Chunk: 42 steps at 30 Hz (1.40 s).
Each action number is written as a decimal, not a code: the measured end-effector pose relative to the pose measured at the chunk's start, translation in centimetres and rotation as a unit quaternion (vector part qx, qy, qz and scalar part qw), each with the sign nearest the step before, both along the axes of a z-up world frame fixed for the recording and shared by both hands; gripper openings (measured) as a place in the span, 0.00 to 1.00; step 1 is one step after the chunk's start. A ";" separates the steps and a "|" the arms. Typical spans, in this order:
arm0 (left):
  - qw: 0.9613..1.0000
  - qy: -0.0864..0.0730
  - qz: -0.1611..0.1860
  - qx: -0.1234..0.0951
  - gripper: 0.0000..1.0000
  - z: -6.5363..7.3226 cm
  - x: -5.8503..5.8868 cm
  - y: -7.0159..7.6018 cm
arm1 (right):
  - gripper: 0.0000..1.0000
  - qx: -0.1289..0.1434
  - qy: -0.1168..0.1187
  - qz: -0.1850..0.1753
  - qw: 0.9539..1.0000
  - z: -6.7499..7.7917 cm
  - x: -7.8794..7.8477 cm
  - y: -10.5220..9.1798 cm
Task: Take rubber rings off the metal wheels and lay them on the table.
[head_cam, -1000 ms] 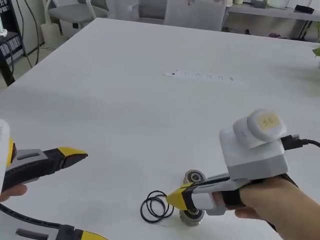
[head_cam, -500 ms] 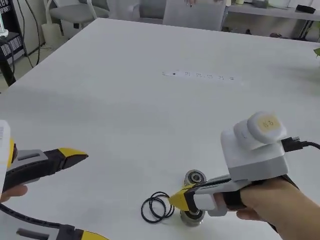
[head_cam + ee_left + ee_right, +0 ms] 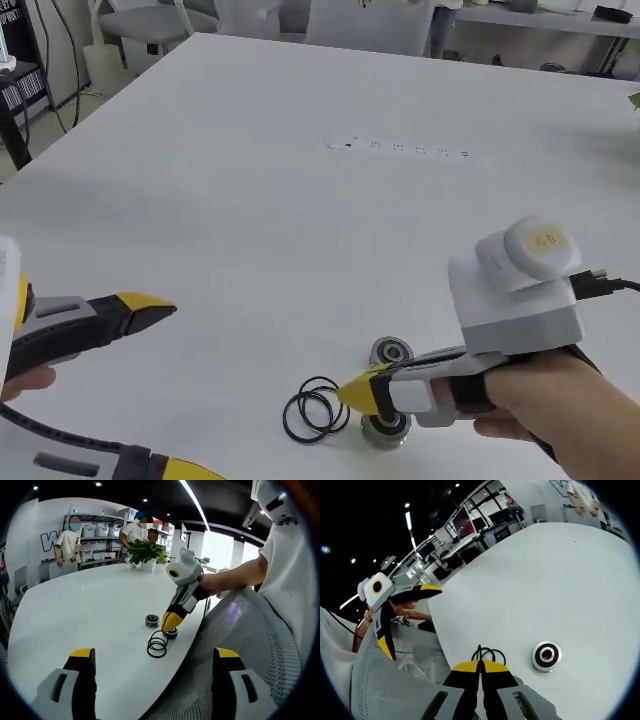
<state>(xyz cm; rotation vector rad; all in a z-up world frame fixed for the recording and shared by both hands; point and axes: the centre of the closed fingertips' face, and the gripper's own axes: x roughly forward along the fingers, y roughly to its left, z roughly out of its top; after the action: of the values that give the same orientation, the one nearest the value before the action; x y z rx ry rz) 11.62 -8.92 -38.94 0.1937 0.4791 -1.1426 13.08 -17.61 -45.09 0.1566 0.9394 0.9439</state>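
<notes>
Wide and white, the counter carries few things, and office chairs stand behind its far edge. On the right gripper the fingers are pressed fully together, and their yellow tips sit at the edge of a small pile of black rings. In the right gripper view the ring loops begin just at the tips, but I cannot tell whether one thin ring is pinched between them. Just under these fingers, on the person's side, stands one wheel, partly covered. A second wheel stands just beyond the fingers, apart from the rings. Whether either wheel has a ring on it is too small to see. A hand holds this gripper from the right. Well apart to the left, the left gripper has its fingers wide open, holds nothing and points toward the rings. Compared with one second ago almost nothing has changed: rings, wheels and both grippers keep their places, and only the camera has shifted a little. I judge this a pause at the pile, probably while one ring is laid with the others. After that, the wheel under the fingers needs a check for remaining rings.
</notes>
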 end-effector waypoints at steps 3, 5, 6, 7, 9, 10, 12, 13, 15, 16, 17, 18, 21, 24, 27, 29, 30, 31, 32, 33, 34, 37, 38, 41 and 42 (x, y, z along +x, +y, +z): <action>1.000 0.000 0.000 0.000 0.96 0.0 0.0 0.0 | 0.00 -0.001 0.000 -0.002 1.000 0.0 0.0 0.0; 1.000 0.000 0.000 0.001 0.96 0.0 0.0 0.0 | 0.00 -0.003 0.001 -0.002 1.000 -0.1 0.0 -0.1; 1.000 0.000 0.000 0.001 0.96 0.0 0.0 0.0 | 0.00 -0.004 0.001 -0.002 1.000 -0.2 0.0 -0.1; 1.000 0.000 0.000 0.001 0.96 0.0 0.0 0.0 | 0.00 -0.005 0.002 -0.002 1.000 -0.2 0.0 -0.1; 1.000 0.000 0.001 0.000 0.96 0.0 0.1 0.0 | 0.00 -0.008 0.002 -0.001 1.000 -0.4 0.0 -0.2; 1.000 -0.001 0.001 0.000 0.96 0.0 0.1 0.0 | 0.00 -0.010 0.002 0.000 1.000 -0.4 0.0 -0.2; 1.000 0.000 0.002 0.000 0.96 0.0 0.1 0.0 | 0.00 -0.014 0.001 0.000 1.000 -0.7 0.1 -0.3; 1.000 0.000 0.001 0.001 0.96 0.0 0.1 0.0 | 0.00 -0.017 0.001 0.000 1.000 -0.8 0.1 -0.3; 1.000 0.000 0.001 0.001 0.96 0.0 0.1 0.0 | 0.00 -0.021 0.000 -0.002 1.000 -1.0 0.2 -0.4; 1.000 0.000 0.001 0.001 0.96 -0.1 0.1 0.1 | 0.00 -0.022 0.000 -0.002 1.000 -1.0 0.2 -0.5; 1.000 0.000 0.001 0.001 0.96 -0.1 0.0 0.1 | 0.00 -0.023 0.001 -0.003 1.000 -1.0 0.2 -0.5; 1.000 0.000 0.001 0.001 0.96 -0.1 0.0 0.1 | 0.00 -0.023 0.001 -0.005 1.000 -1.1 0.2 -0.5; 1.000 0.001 0.001 0.002 0.96 -0.1 0.0 0.1 | 0.00 -0.024 0.005 -0.011 1.000 -1.3 0.4 -0.7; 1.000 0.001 0.000 0.003 0.96 -0.1 0.0 0.1 | 0.00 -0.025 0.011 -0.013 1.000 -1.6 0.4 -0.8; 1.000 0.001 0.000 0.003 0.96 -0.2 0.0 0.1 | 0.00 -0.029 0.012 -0.015 0.999 -1.8 0.5 -0.9; 1.000 0.001 0.000 0.002 0.96 -0.1 0.0 0.1 | 0.00 -0.034 0.009 -0.016 0.999 -1.9 0.6 -0.9; 1.000 0.001 0.001 0.002 0.96 -0.1 0.0 0.1 | 0.00 -0.035 0.009 -0.016 0.999 -2.0 0.7 -0.9; 1.000 0.001 0.001 0.001 0.96 -0.1 0.0 0.1 | 0.00 -0.038 0.009 -0.015 0.999 -2.1 0.7 -1.0; 1.000 0.001 0.001 0.001 0.96 -0.1 0.0 0.1 | 0.00 -0.039 0.009 -0.014 0.999 -2.1 0.7 -1.0; 1.000 0.001 0.000 0.001 0.96 -0.1 0.0 0.1 | 0.00 -0.040 0.008 -0.015 0.999 -2.2 0.7 -1.0; 1.000 0.001 -0.001 0.002 0.96 -0.1 0.0 0.1 | 0.00 -0.041 0.009 -0.015 0.999 -2.2 0.7 -1.0; 1.000 0.001 0.000 0.002 0.96 -0.1 0.0 0.0 | 0.00 -0.041 0.008 -0.017 0.999 -2.1 0.8 -1.1; 1.000 0.002 0.000 0.001 0.95 -0.1 -0.1 0.0 | 0.00 -0.040 0.008 -0.018 0.999 -2.1 0.8 -1.1; 1.000 0.003 -0.002 0.002 0.95 -0.1 -0.1 0.0 | 0.00 -0.039 0.010 -0.019 0.999 -2.1 0.9 -1.1; 1.000 0.002 -0.002 0.002 0.95 -0.1 -0.1 0.0 | 0.00 -0.040 0.009 -0.018 0.999 -2.1 0.9 -1.1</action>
<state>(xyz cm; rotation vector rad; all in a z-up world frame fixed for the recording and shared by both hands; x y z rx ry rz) 11.50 -8.93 -39.07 0.1960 0.4857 -1.1465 13.94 -18.71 -47.23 0.1149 0.9864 0.8713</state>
